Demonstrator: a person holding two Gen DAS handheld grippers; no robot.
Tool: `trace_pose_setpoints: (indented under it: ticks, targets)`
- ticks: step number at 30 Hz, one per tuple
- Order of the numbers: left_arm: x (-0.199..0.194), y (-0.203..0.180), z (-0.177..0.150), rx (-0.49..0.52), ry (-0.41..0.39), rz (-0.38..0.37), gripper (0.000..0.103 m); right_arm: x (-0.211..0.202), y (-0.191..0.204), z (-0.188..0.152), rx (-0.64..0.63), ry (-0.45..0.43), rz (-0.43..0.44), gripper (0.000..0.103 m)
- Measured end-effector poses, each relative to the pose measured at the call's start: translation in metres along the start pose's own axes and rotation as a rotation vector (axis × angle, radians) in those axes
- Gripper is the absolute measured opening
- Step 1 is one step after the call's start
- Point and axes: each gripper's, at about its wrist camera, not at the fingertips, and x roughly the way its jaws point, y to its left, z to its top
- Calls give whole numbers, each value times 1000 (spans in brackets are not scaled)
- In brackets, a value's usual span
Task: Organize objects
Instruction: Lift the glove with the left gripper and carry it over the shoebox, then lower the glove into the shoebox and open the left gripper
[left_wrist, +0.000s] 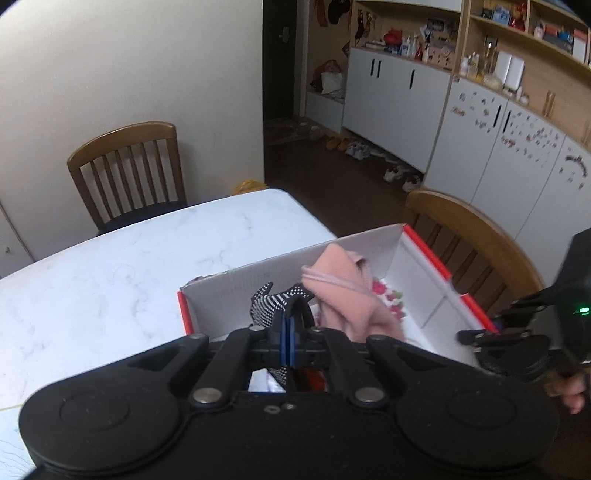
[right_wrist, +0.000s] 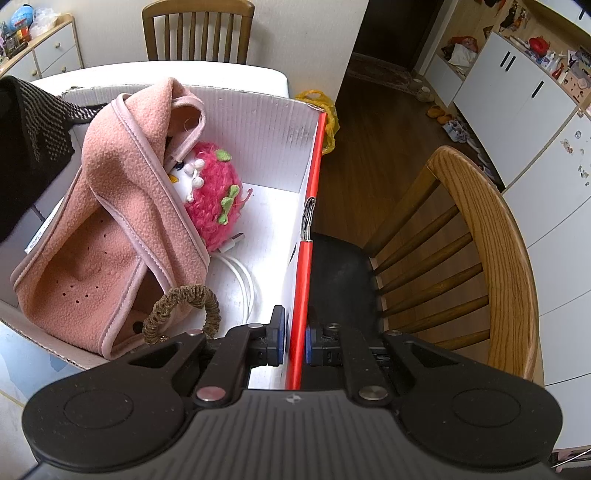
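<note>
Jaws of the left gripper (left_wrist: 287, 325) are clamped on one black dotted glove (left_wrist: 271, 301) above the single cardboard box (right_wrist: 258, 122) on the surface (left_wrist: 110, 266), while the right gripper (right_wrist: 294, 341) pinches the box's red-edged wall, and inside lie one pink fleece bag (right_wrist: 122, 206), one pink plush toy (right_wrist: 214, 192), one white cable (right_wrist: 243, 280) and one brown scrunchie (right_wrist: 184, 299).

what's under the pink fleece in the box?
Peeking out from under the pink fleece: a pink plush toy and a white cable on the box floor. Anything deeper under the fleece is hidden.
</note>
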Motion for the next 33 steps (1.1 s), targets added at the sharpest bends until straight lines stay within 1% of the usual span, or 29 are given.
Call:
trace_pose_setpoints:
  ticks: [3, 10, 13, 16, 26, 28, 30, 33]
  targets:
    - [11, -1, -2, 6, 22, 17, 0, 0, 0, 0, -1, 0, 1, 10]
    - [29, -1, -7, 10, 60, 26, 0, 0, 0, 0, 1, 0, 1, 10]
    - [38, -2, -11, 2, 96, -3, 0, 0, -1, 0, 1, 0, 2, 10]
    - [45, -5, -17, 10, 120, -12, 0, 0, -1, 0, 1, 0, 2, 10]
    - [64, -16, -30, 18, 206, -79, 0, 0, 0, 0, 2, 0, 3, 10]
    - [69, -17, -32, 10, 230, -93, 0, 0, -1, 0, 2, 0, 3, 10]
    - [75, -15, -35, 0, 265, -128, 1, -1, -1, 0, 3, 0, 3, 10]
    - [78, -12, -37, -19, 276, -133, 2, 0, -1, 0, 3, -1, 2, 10]
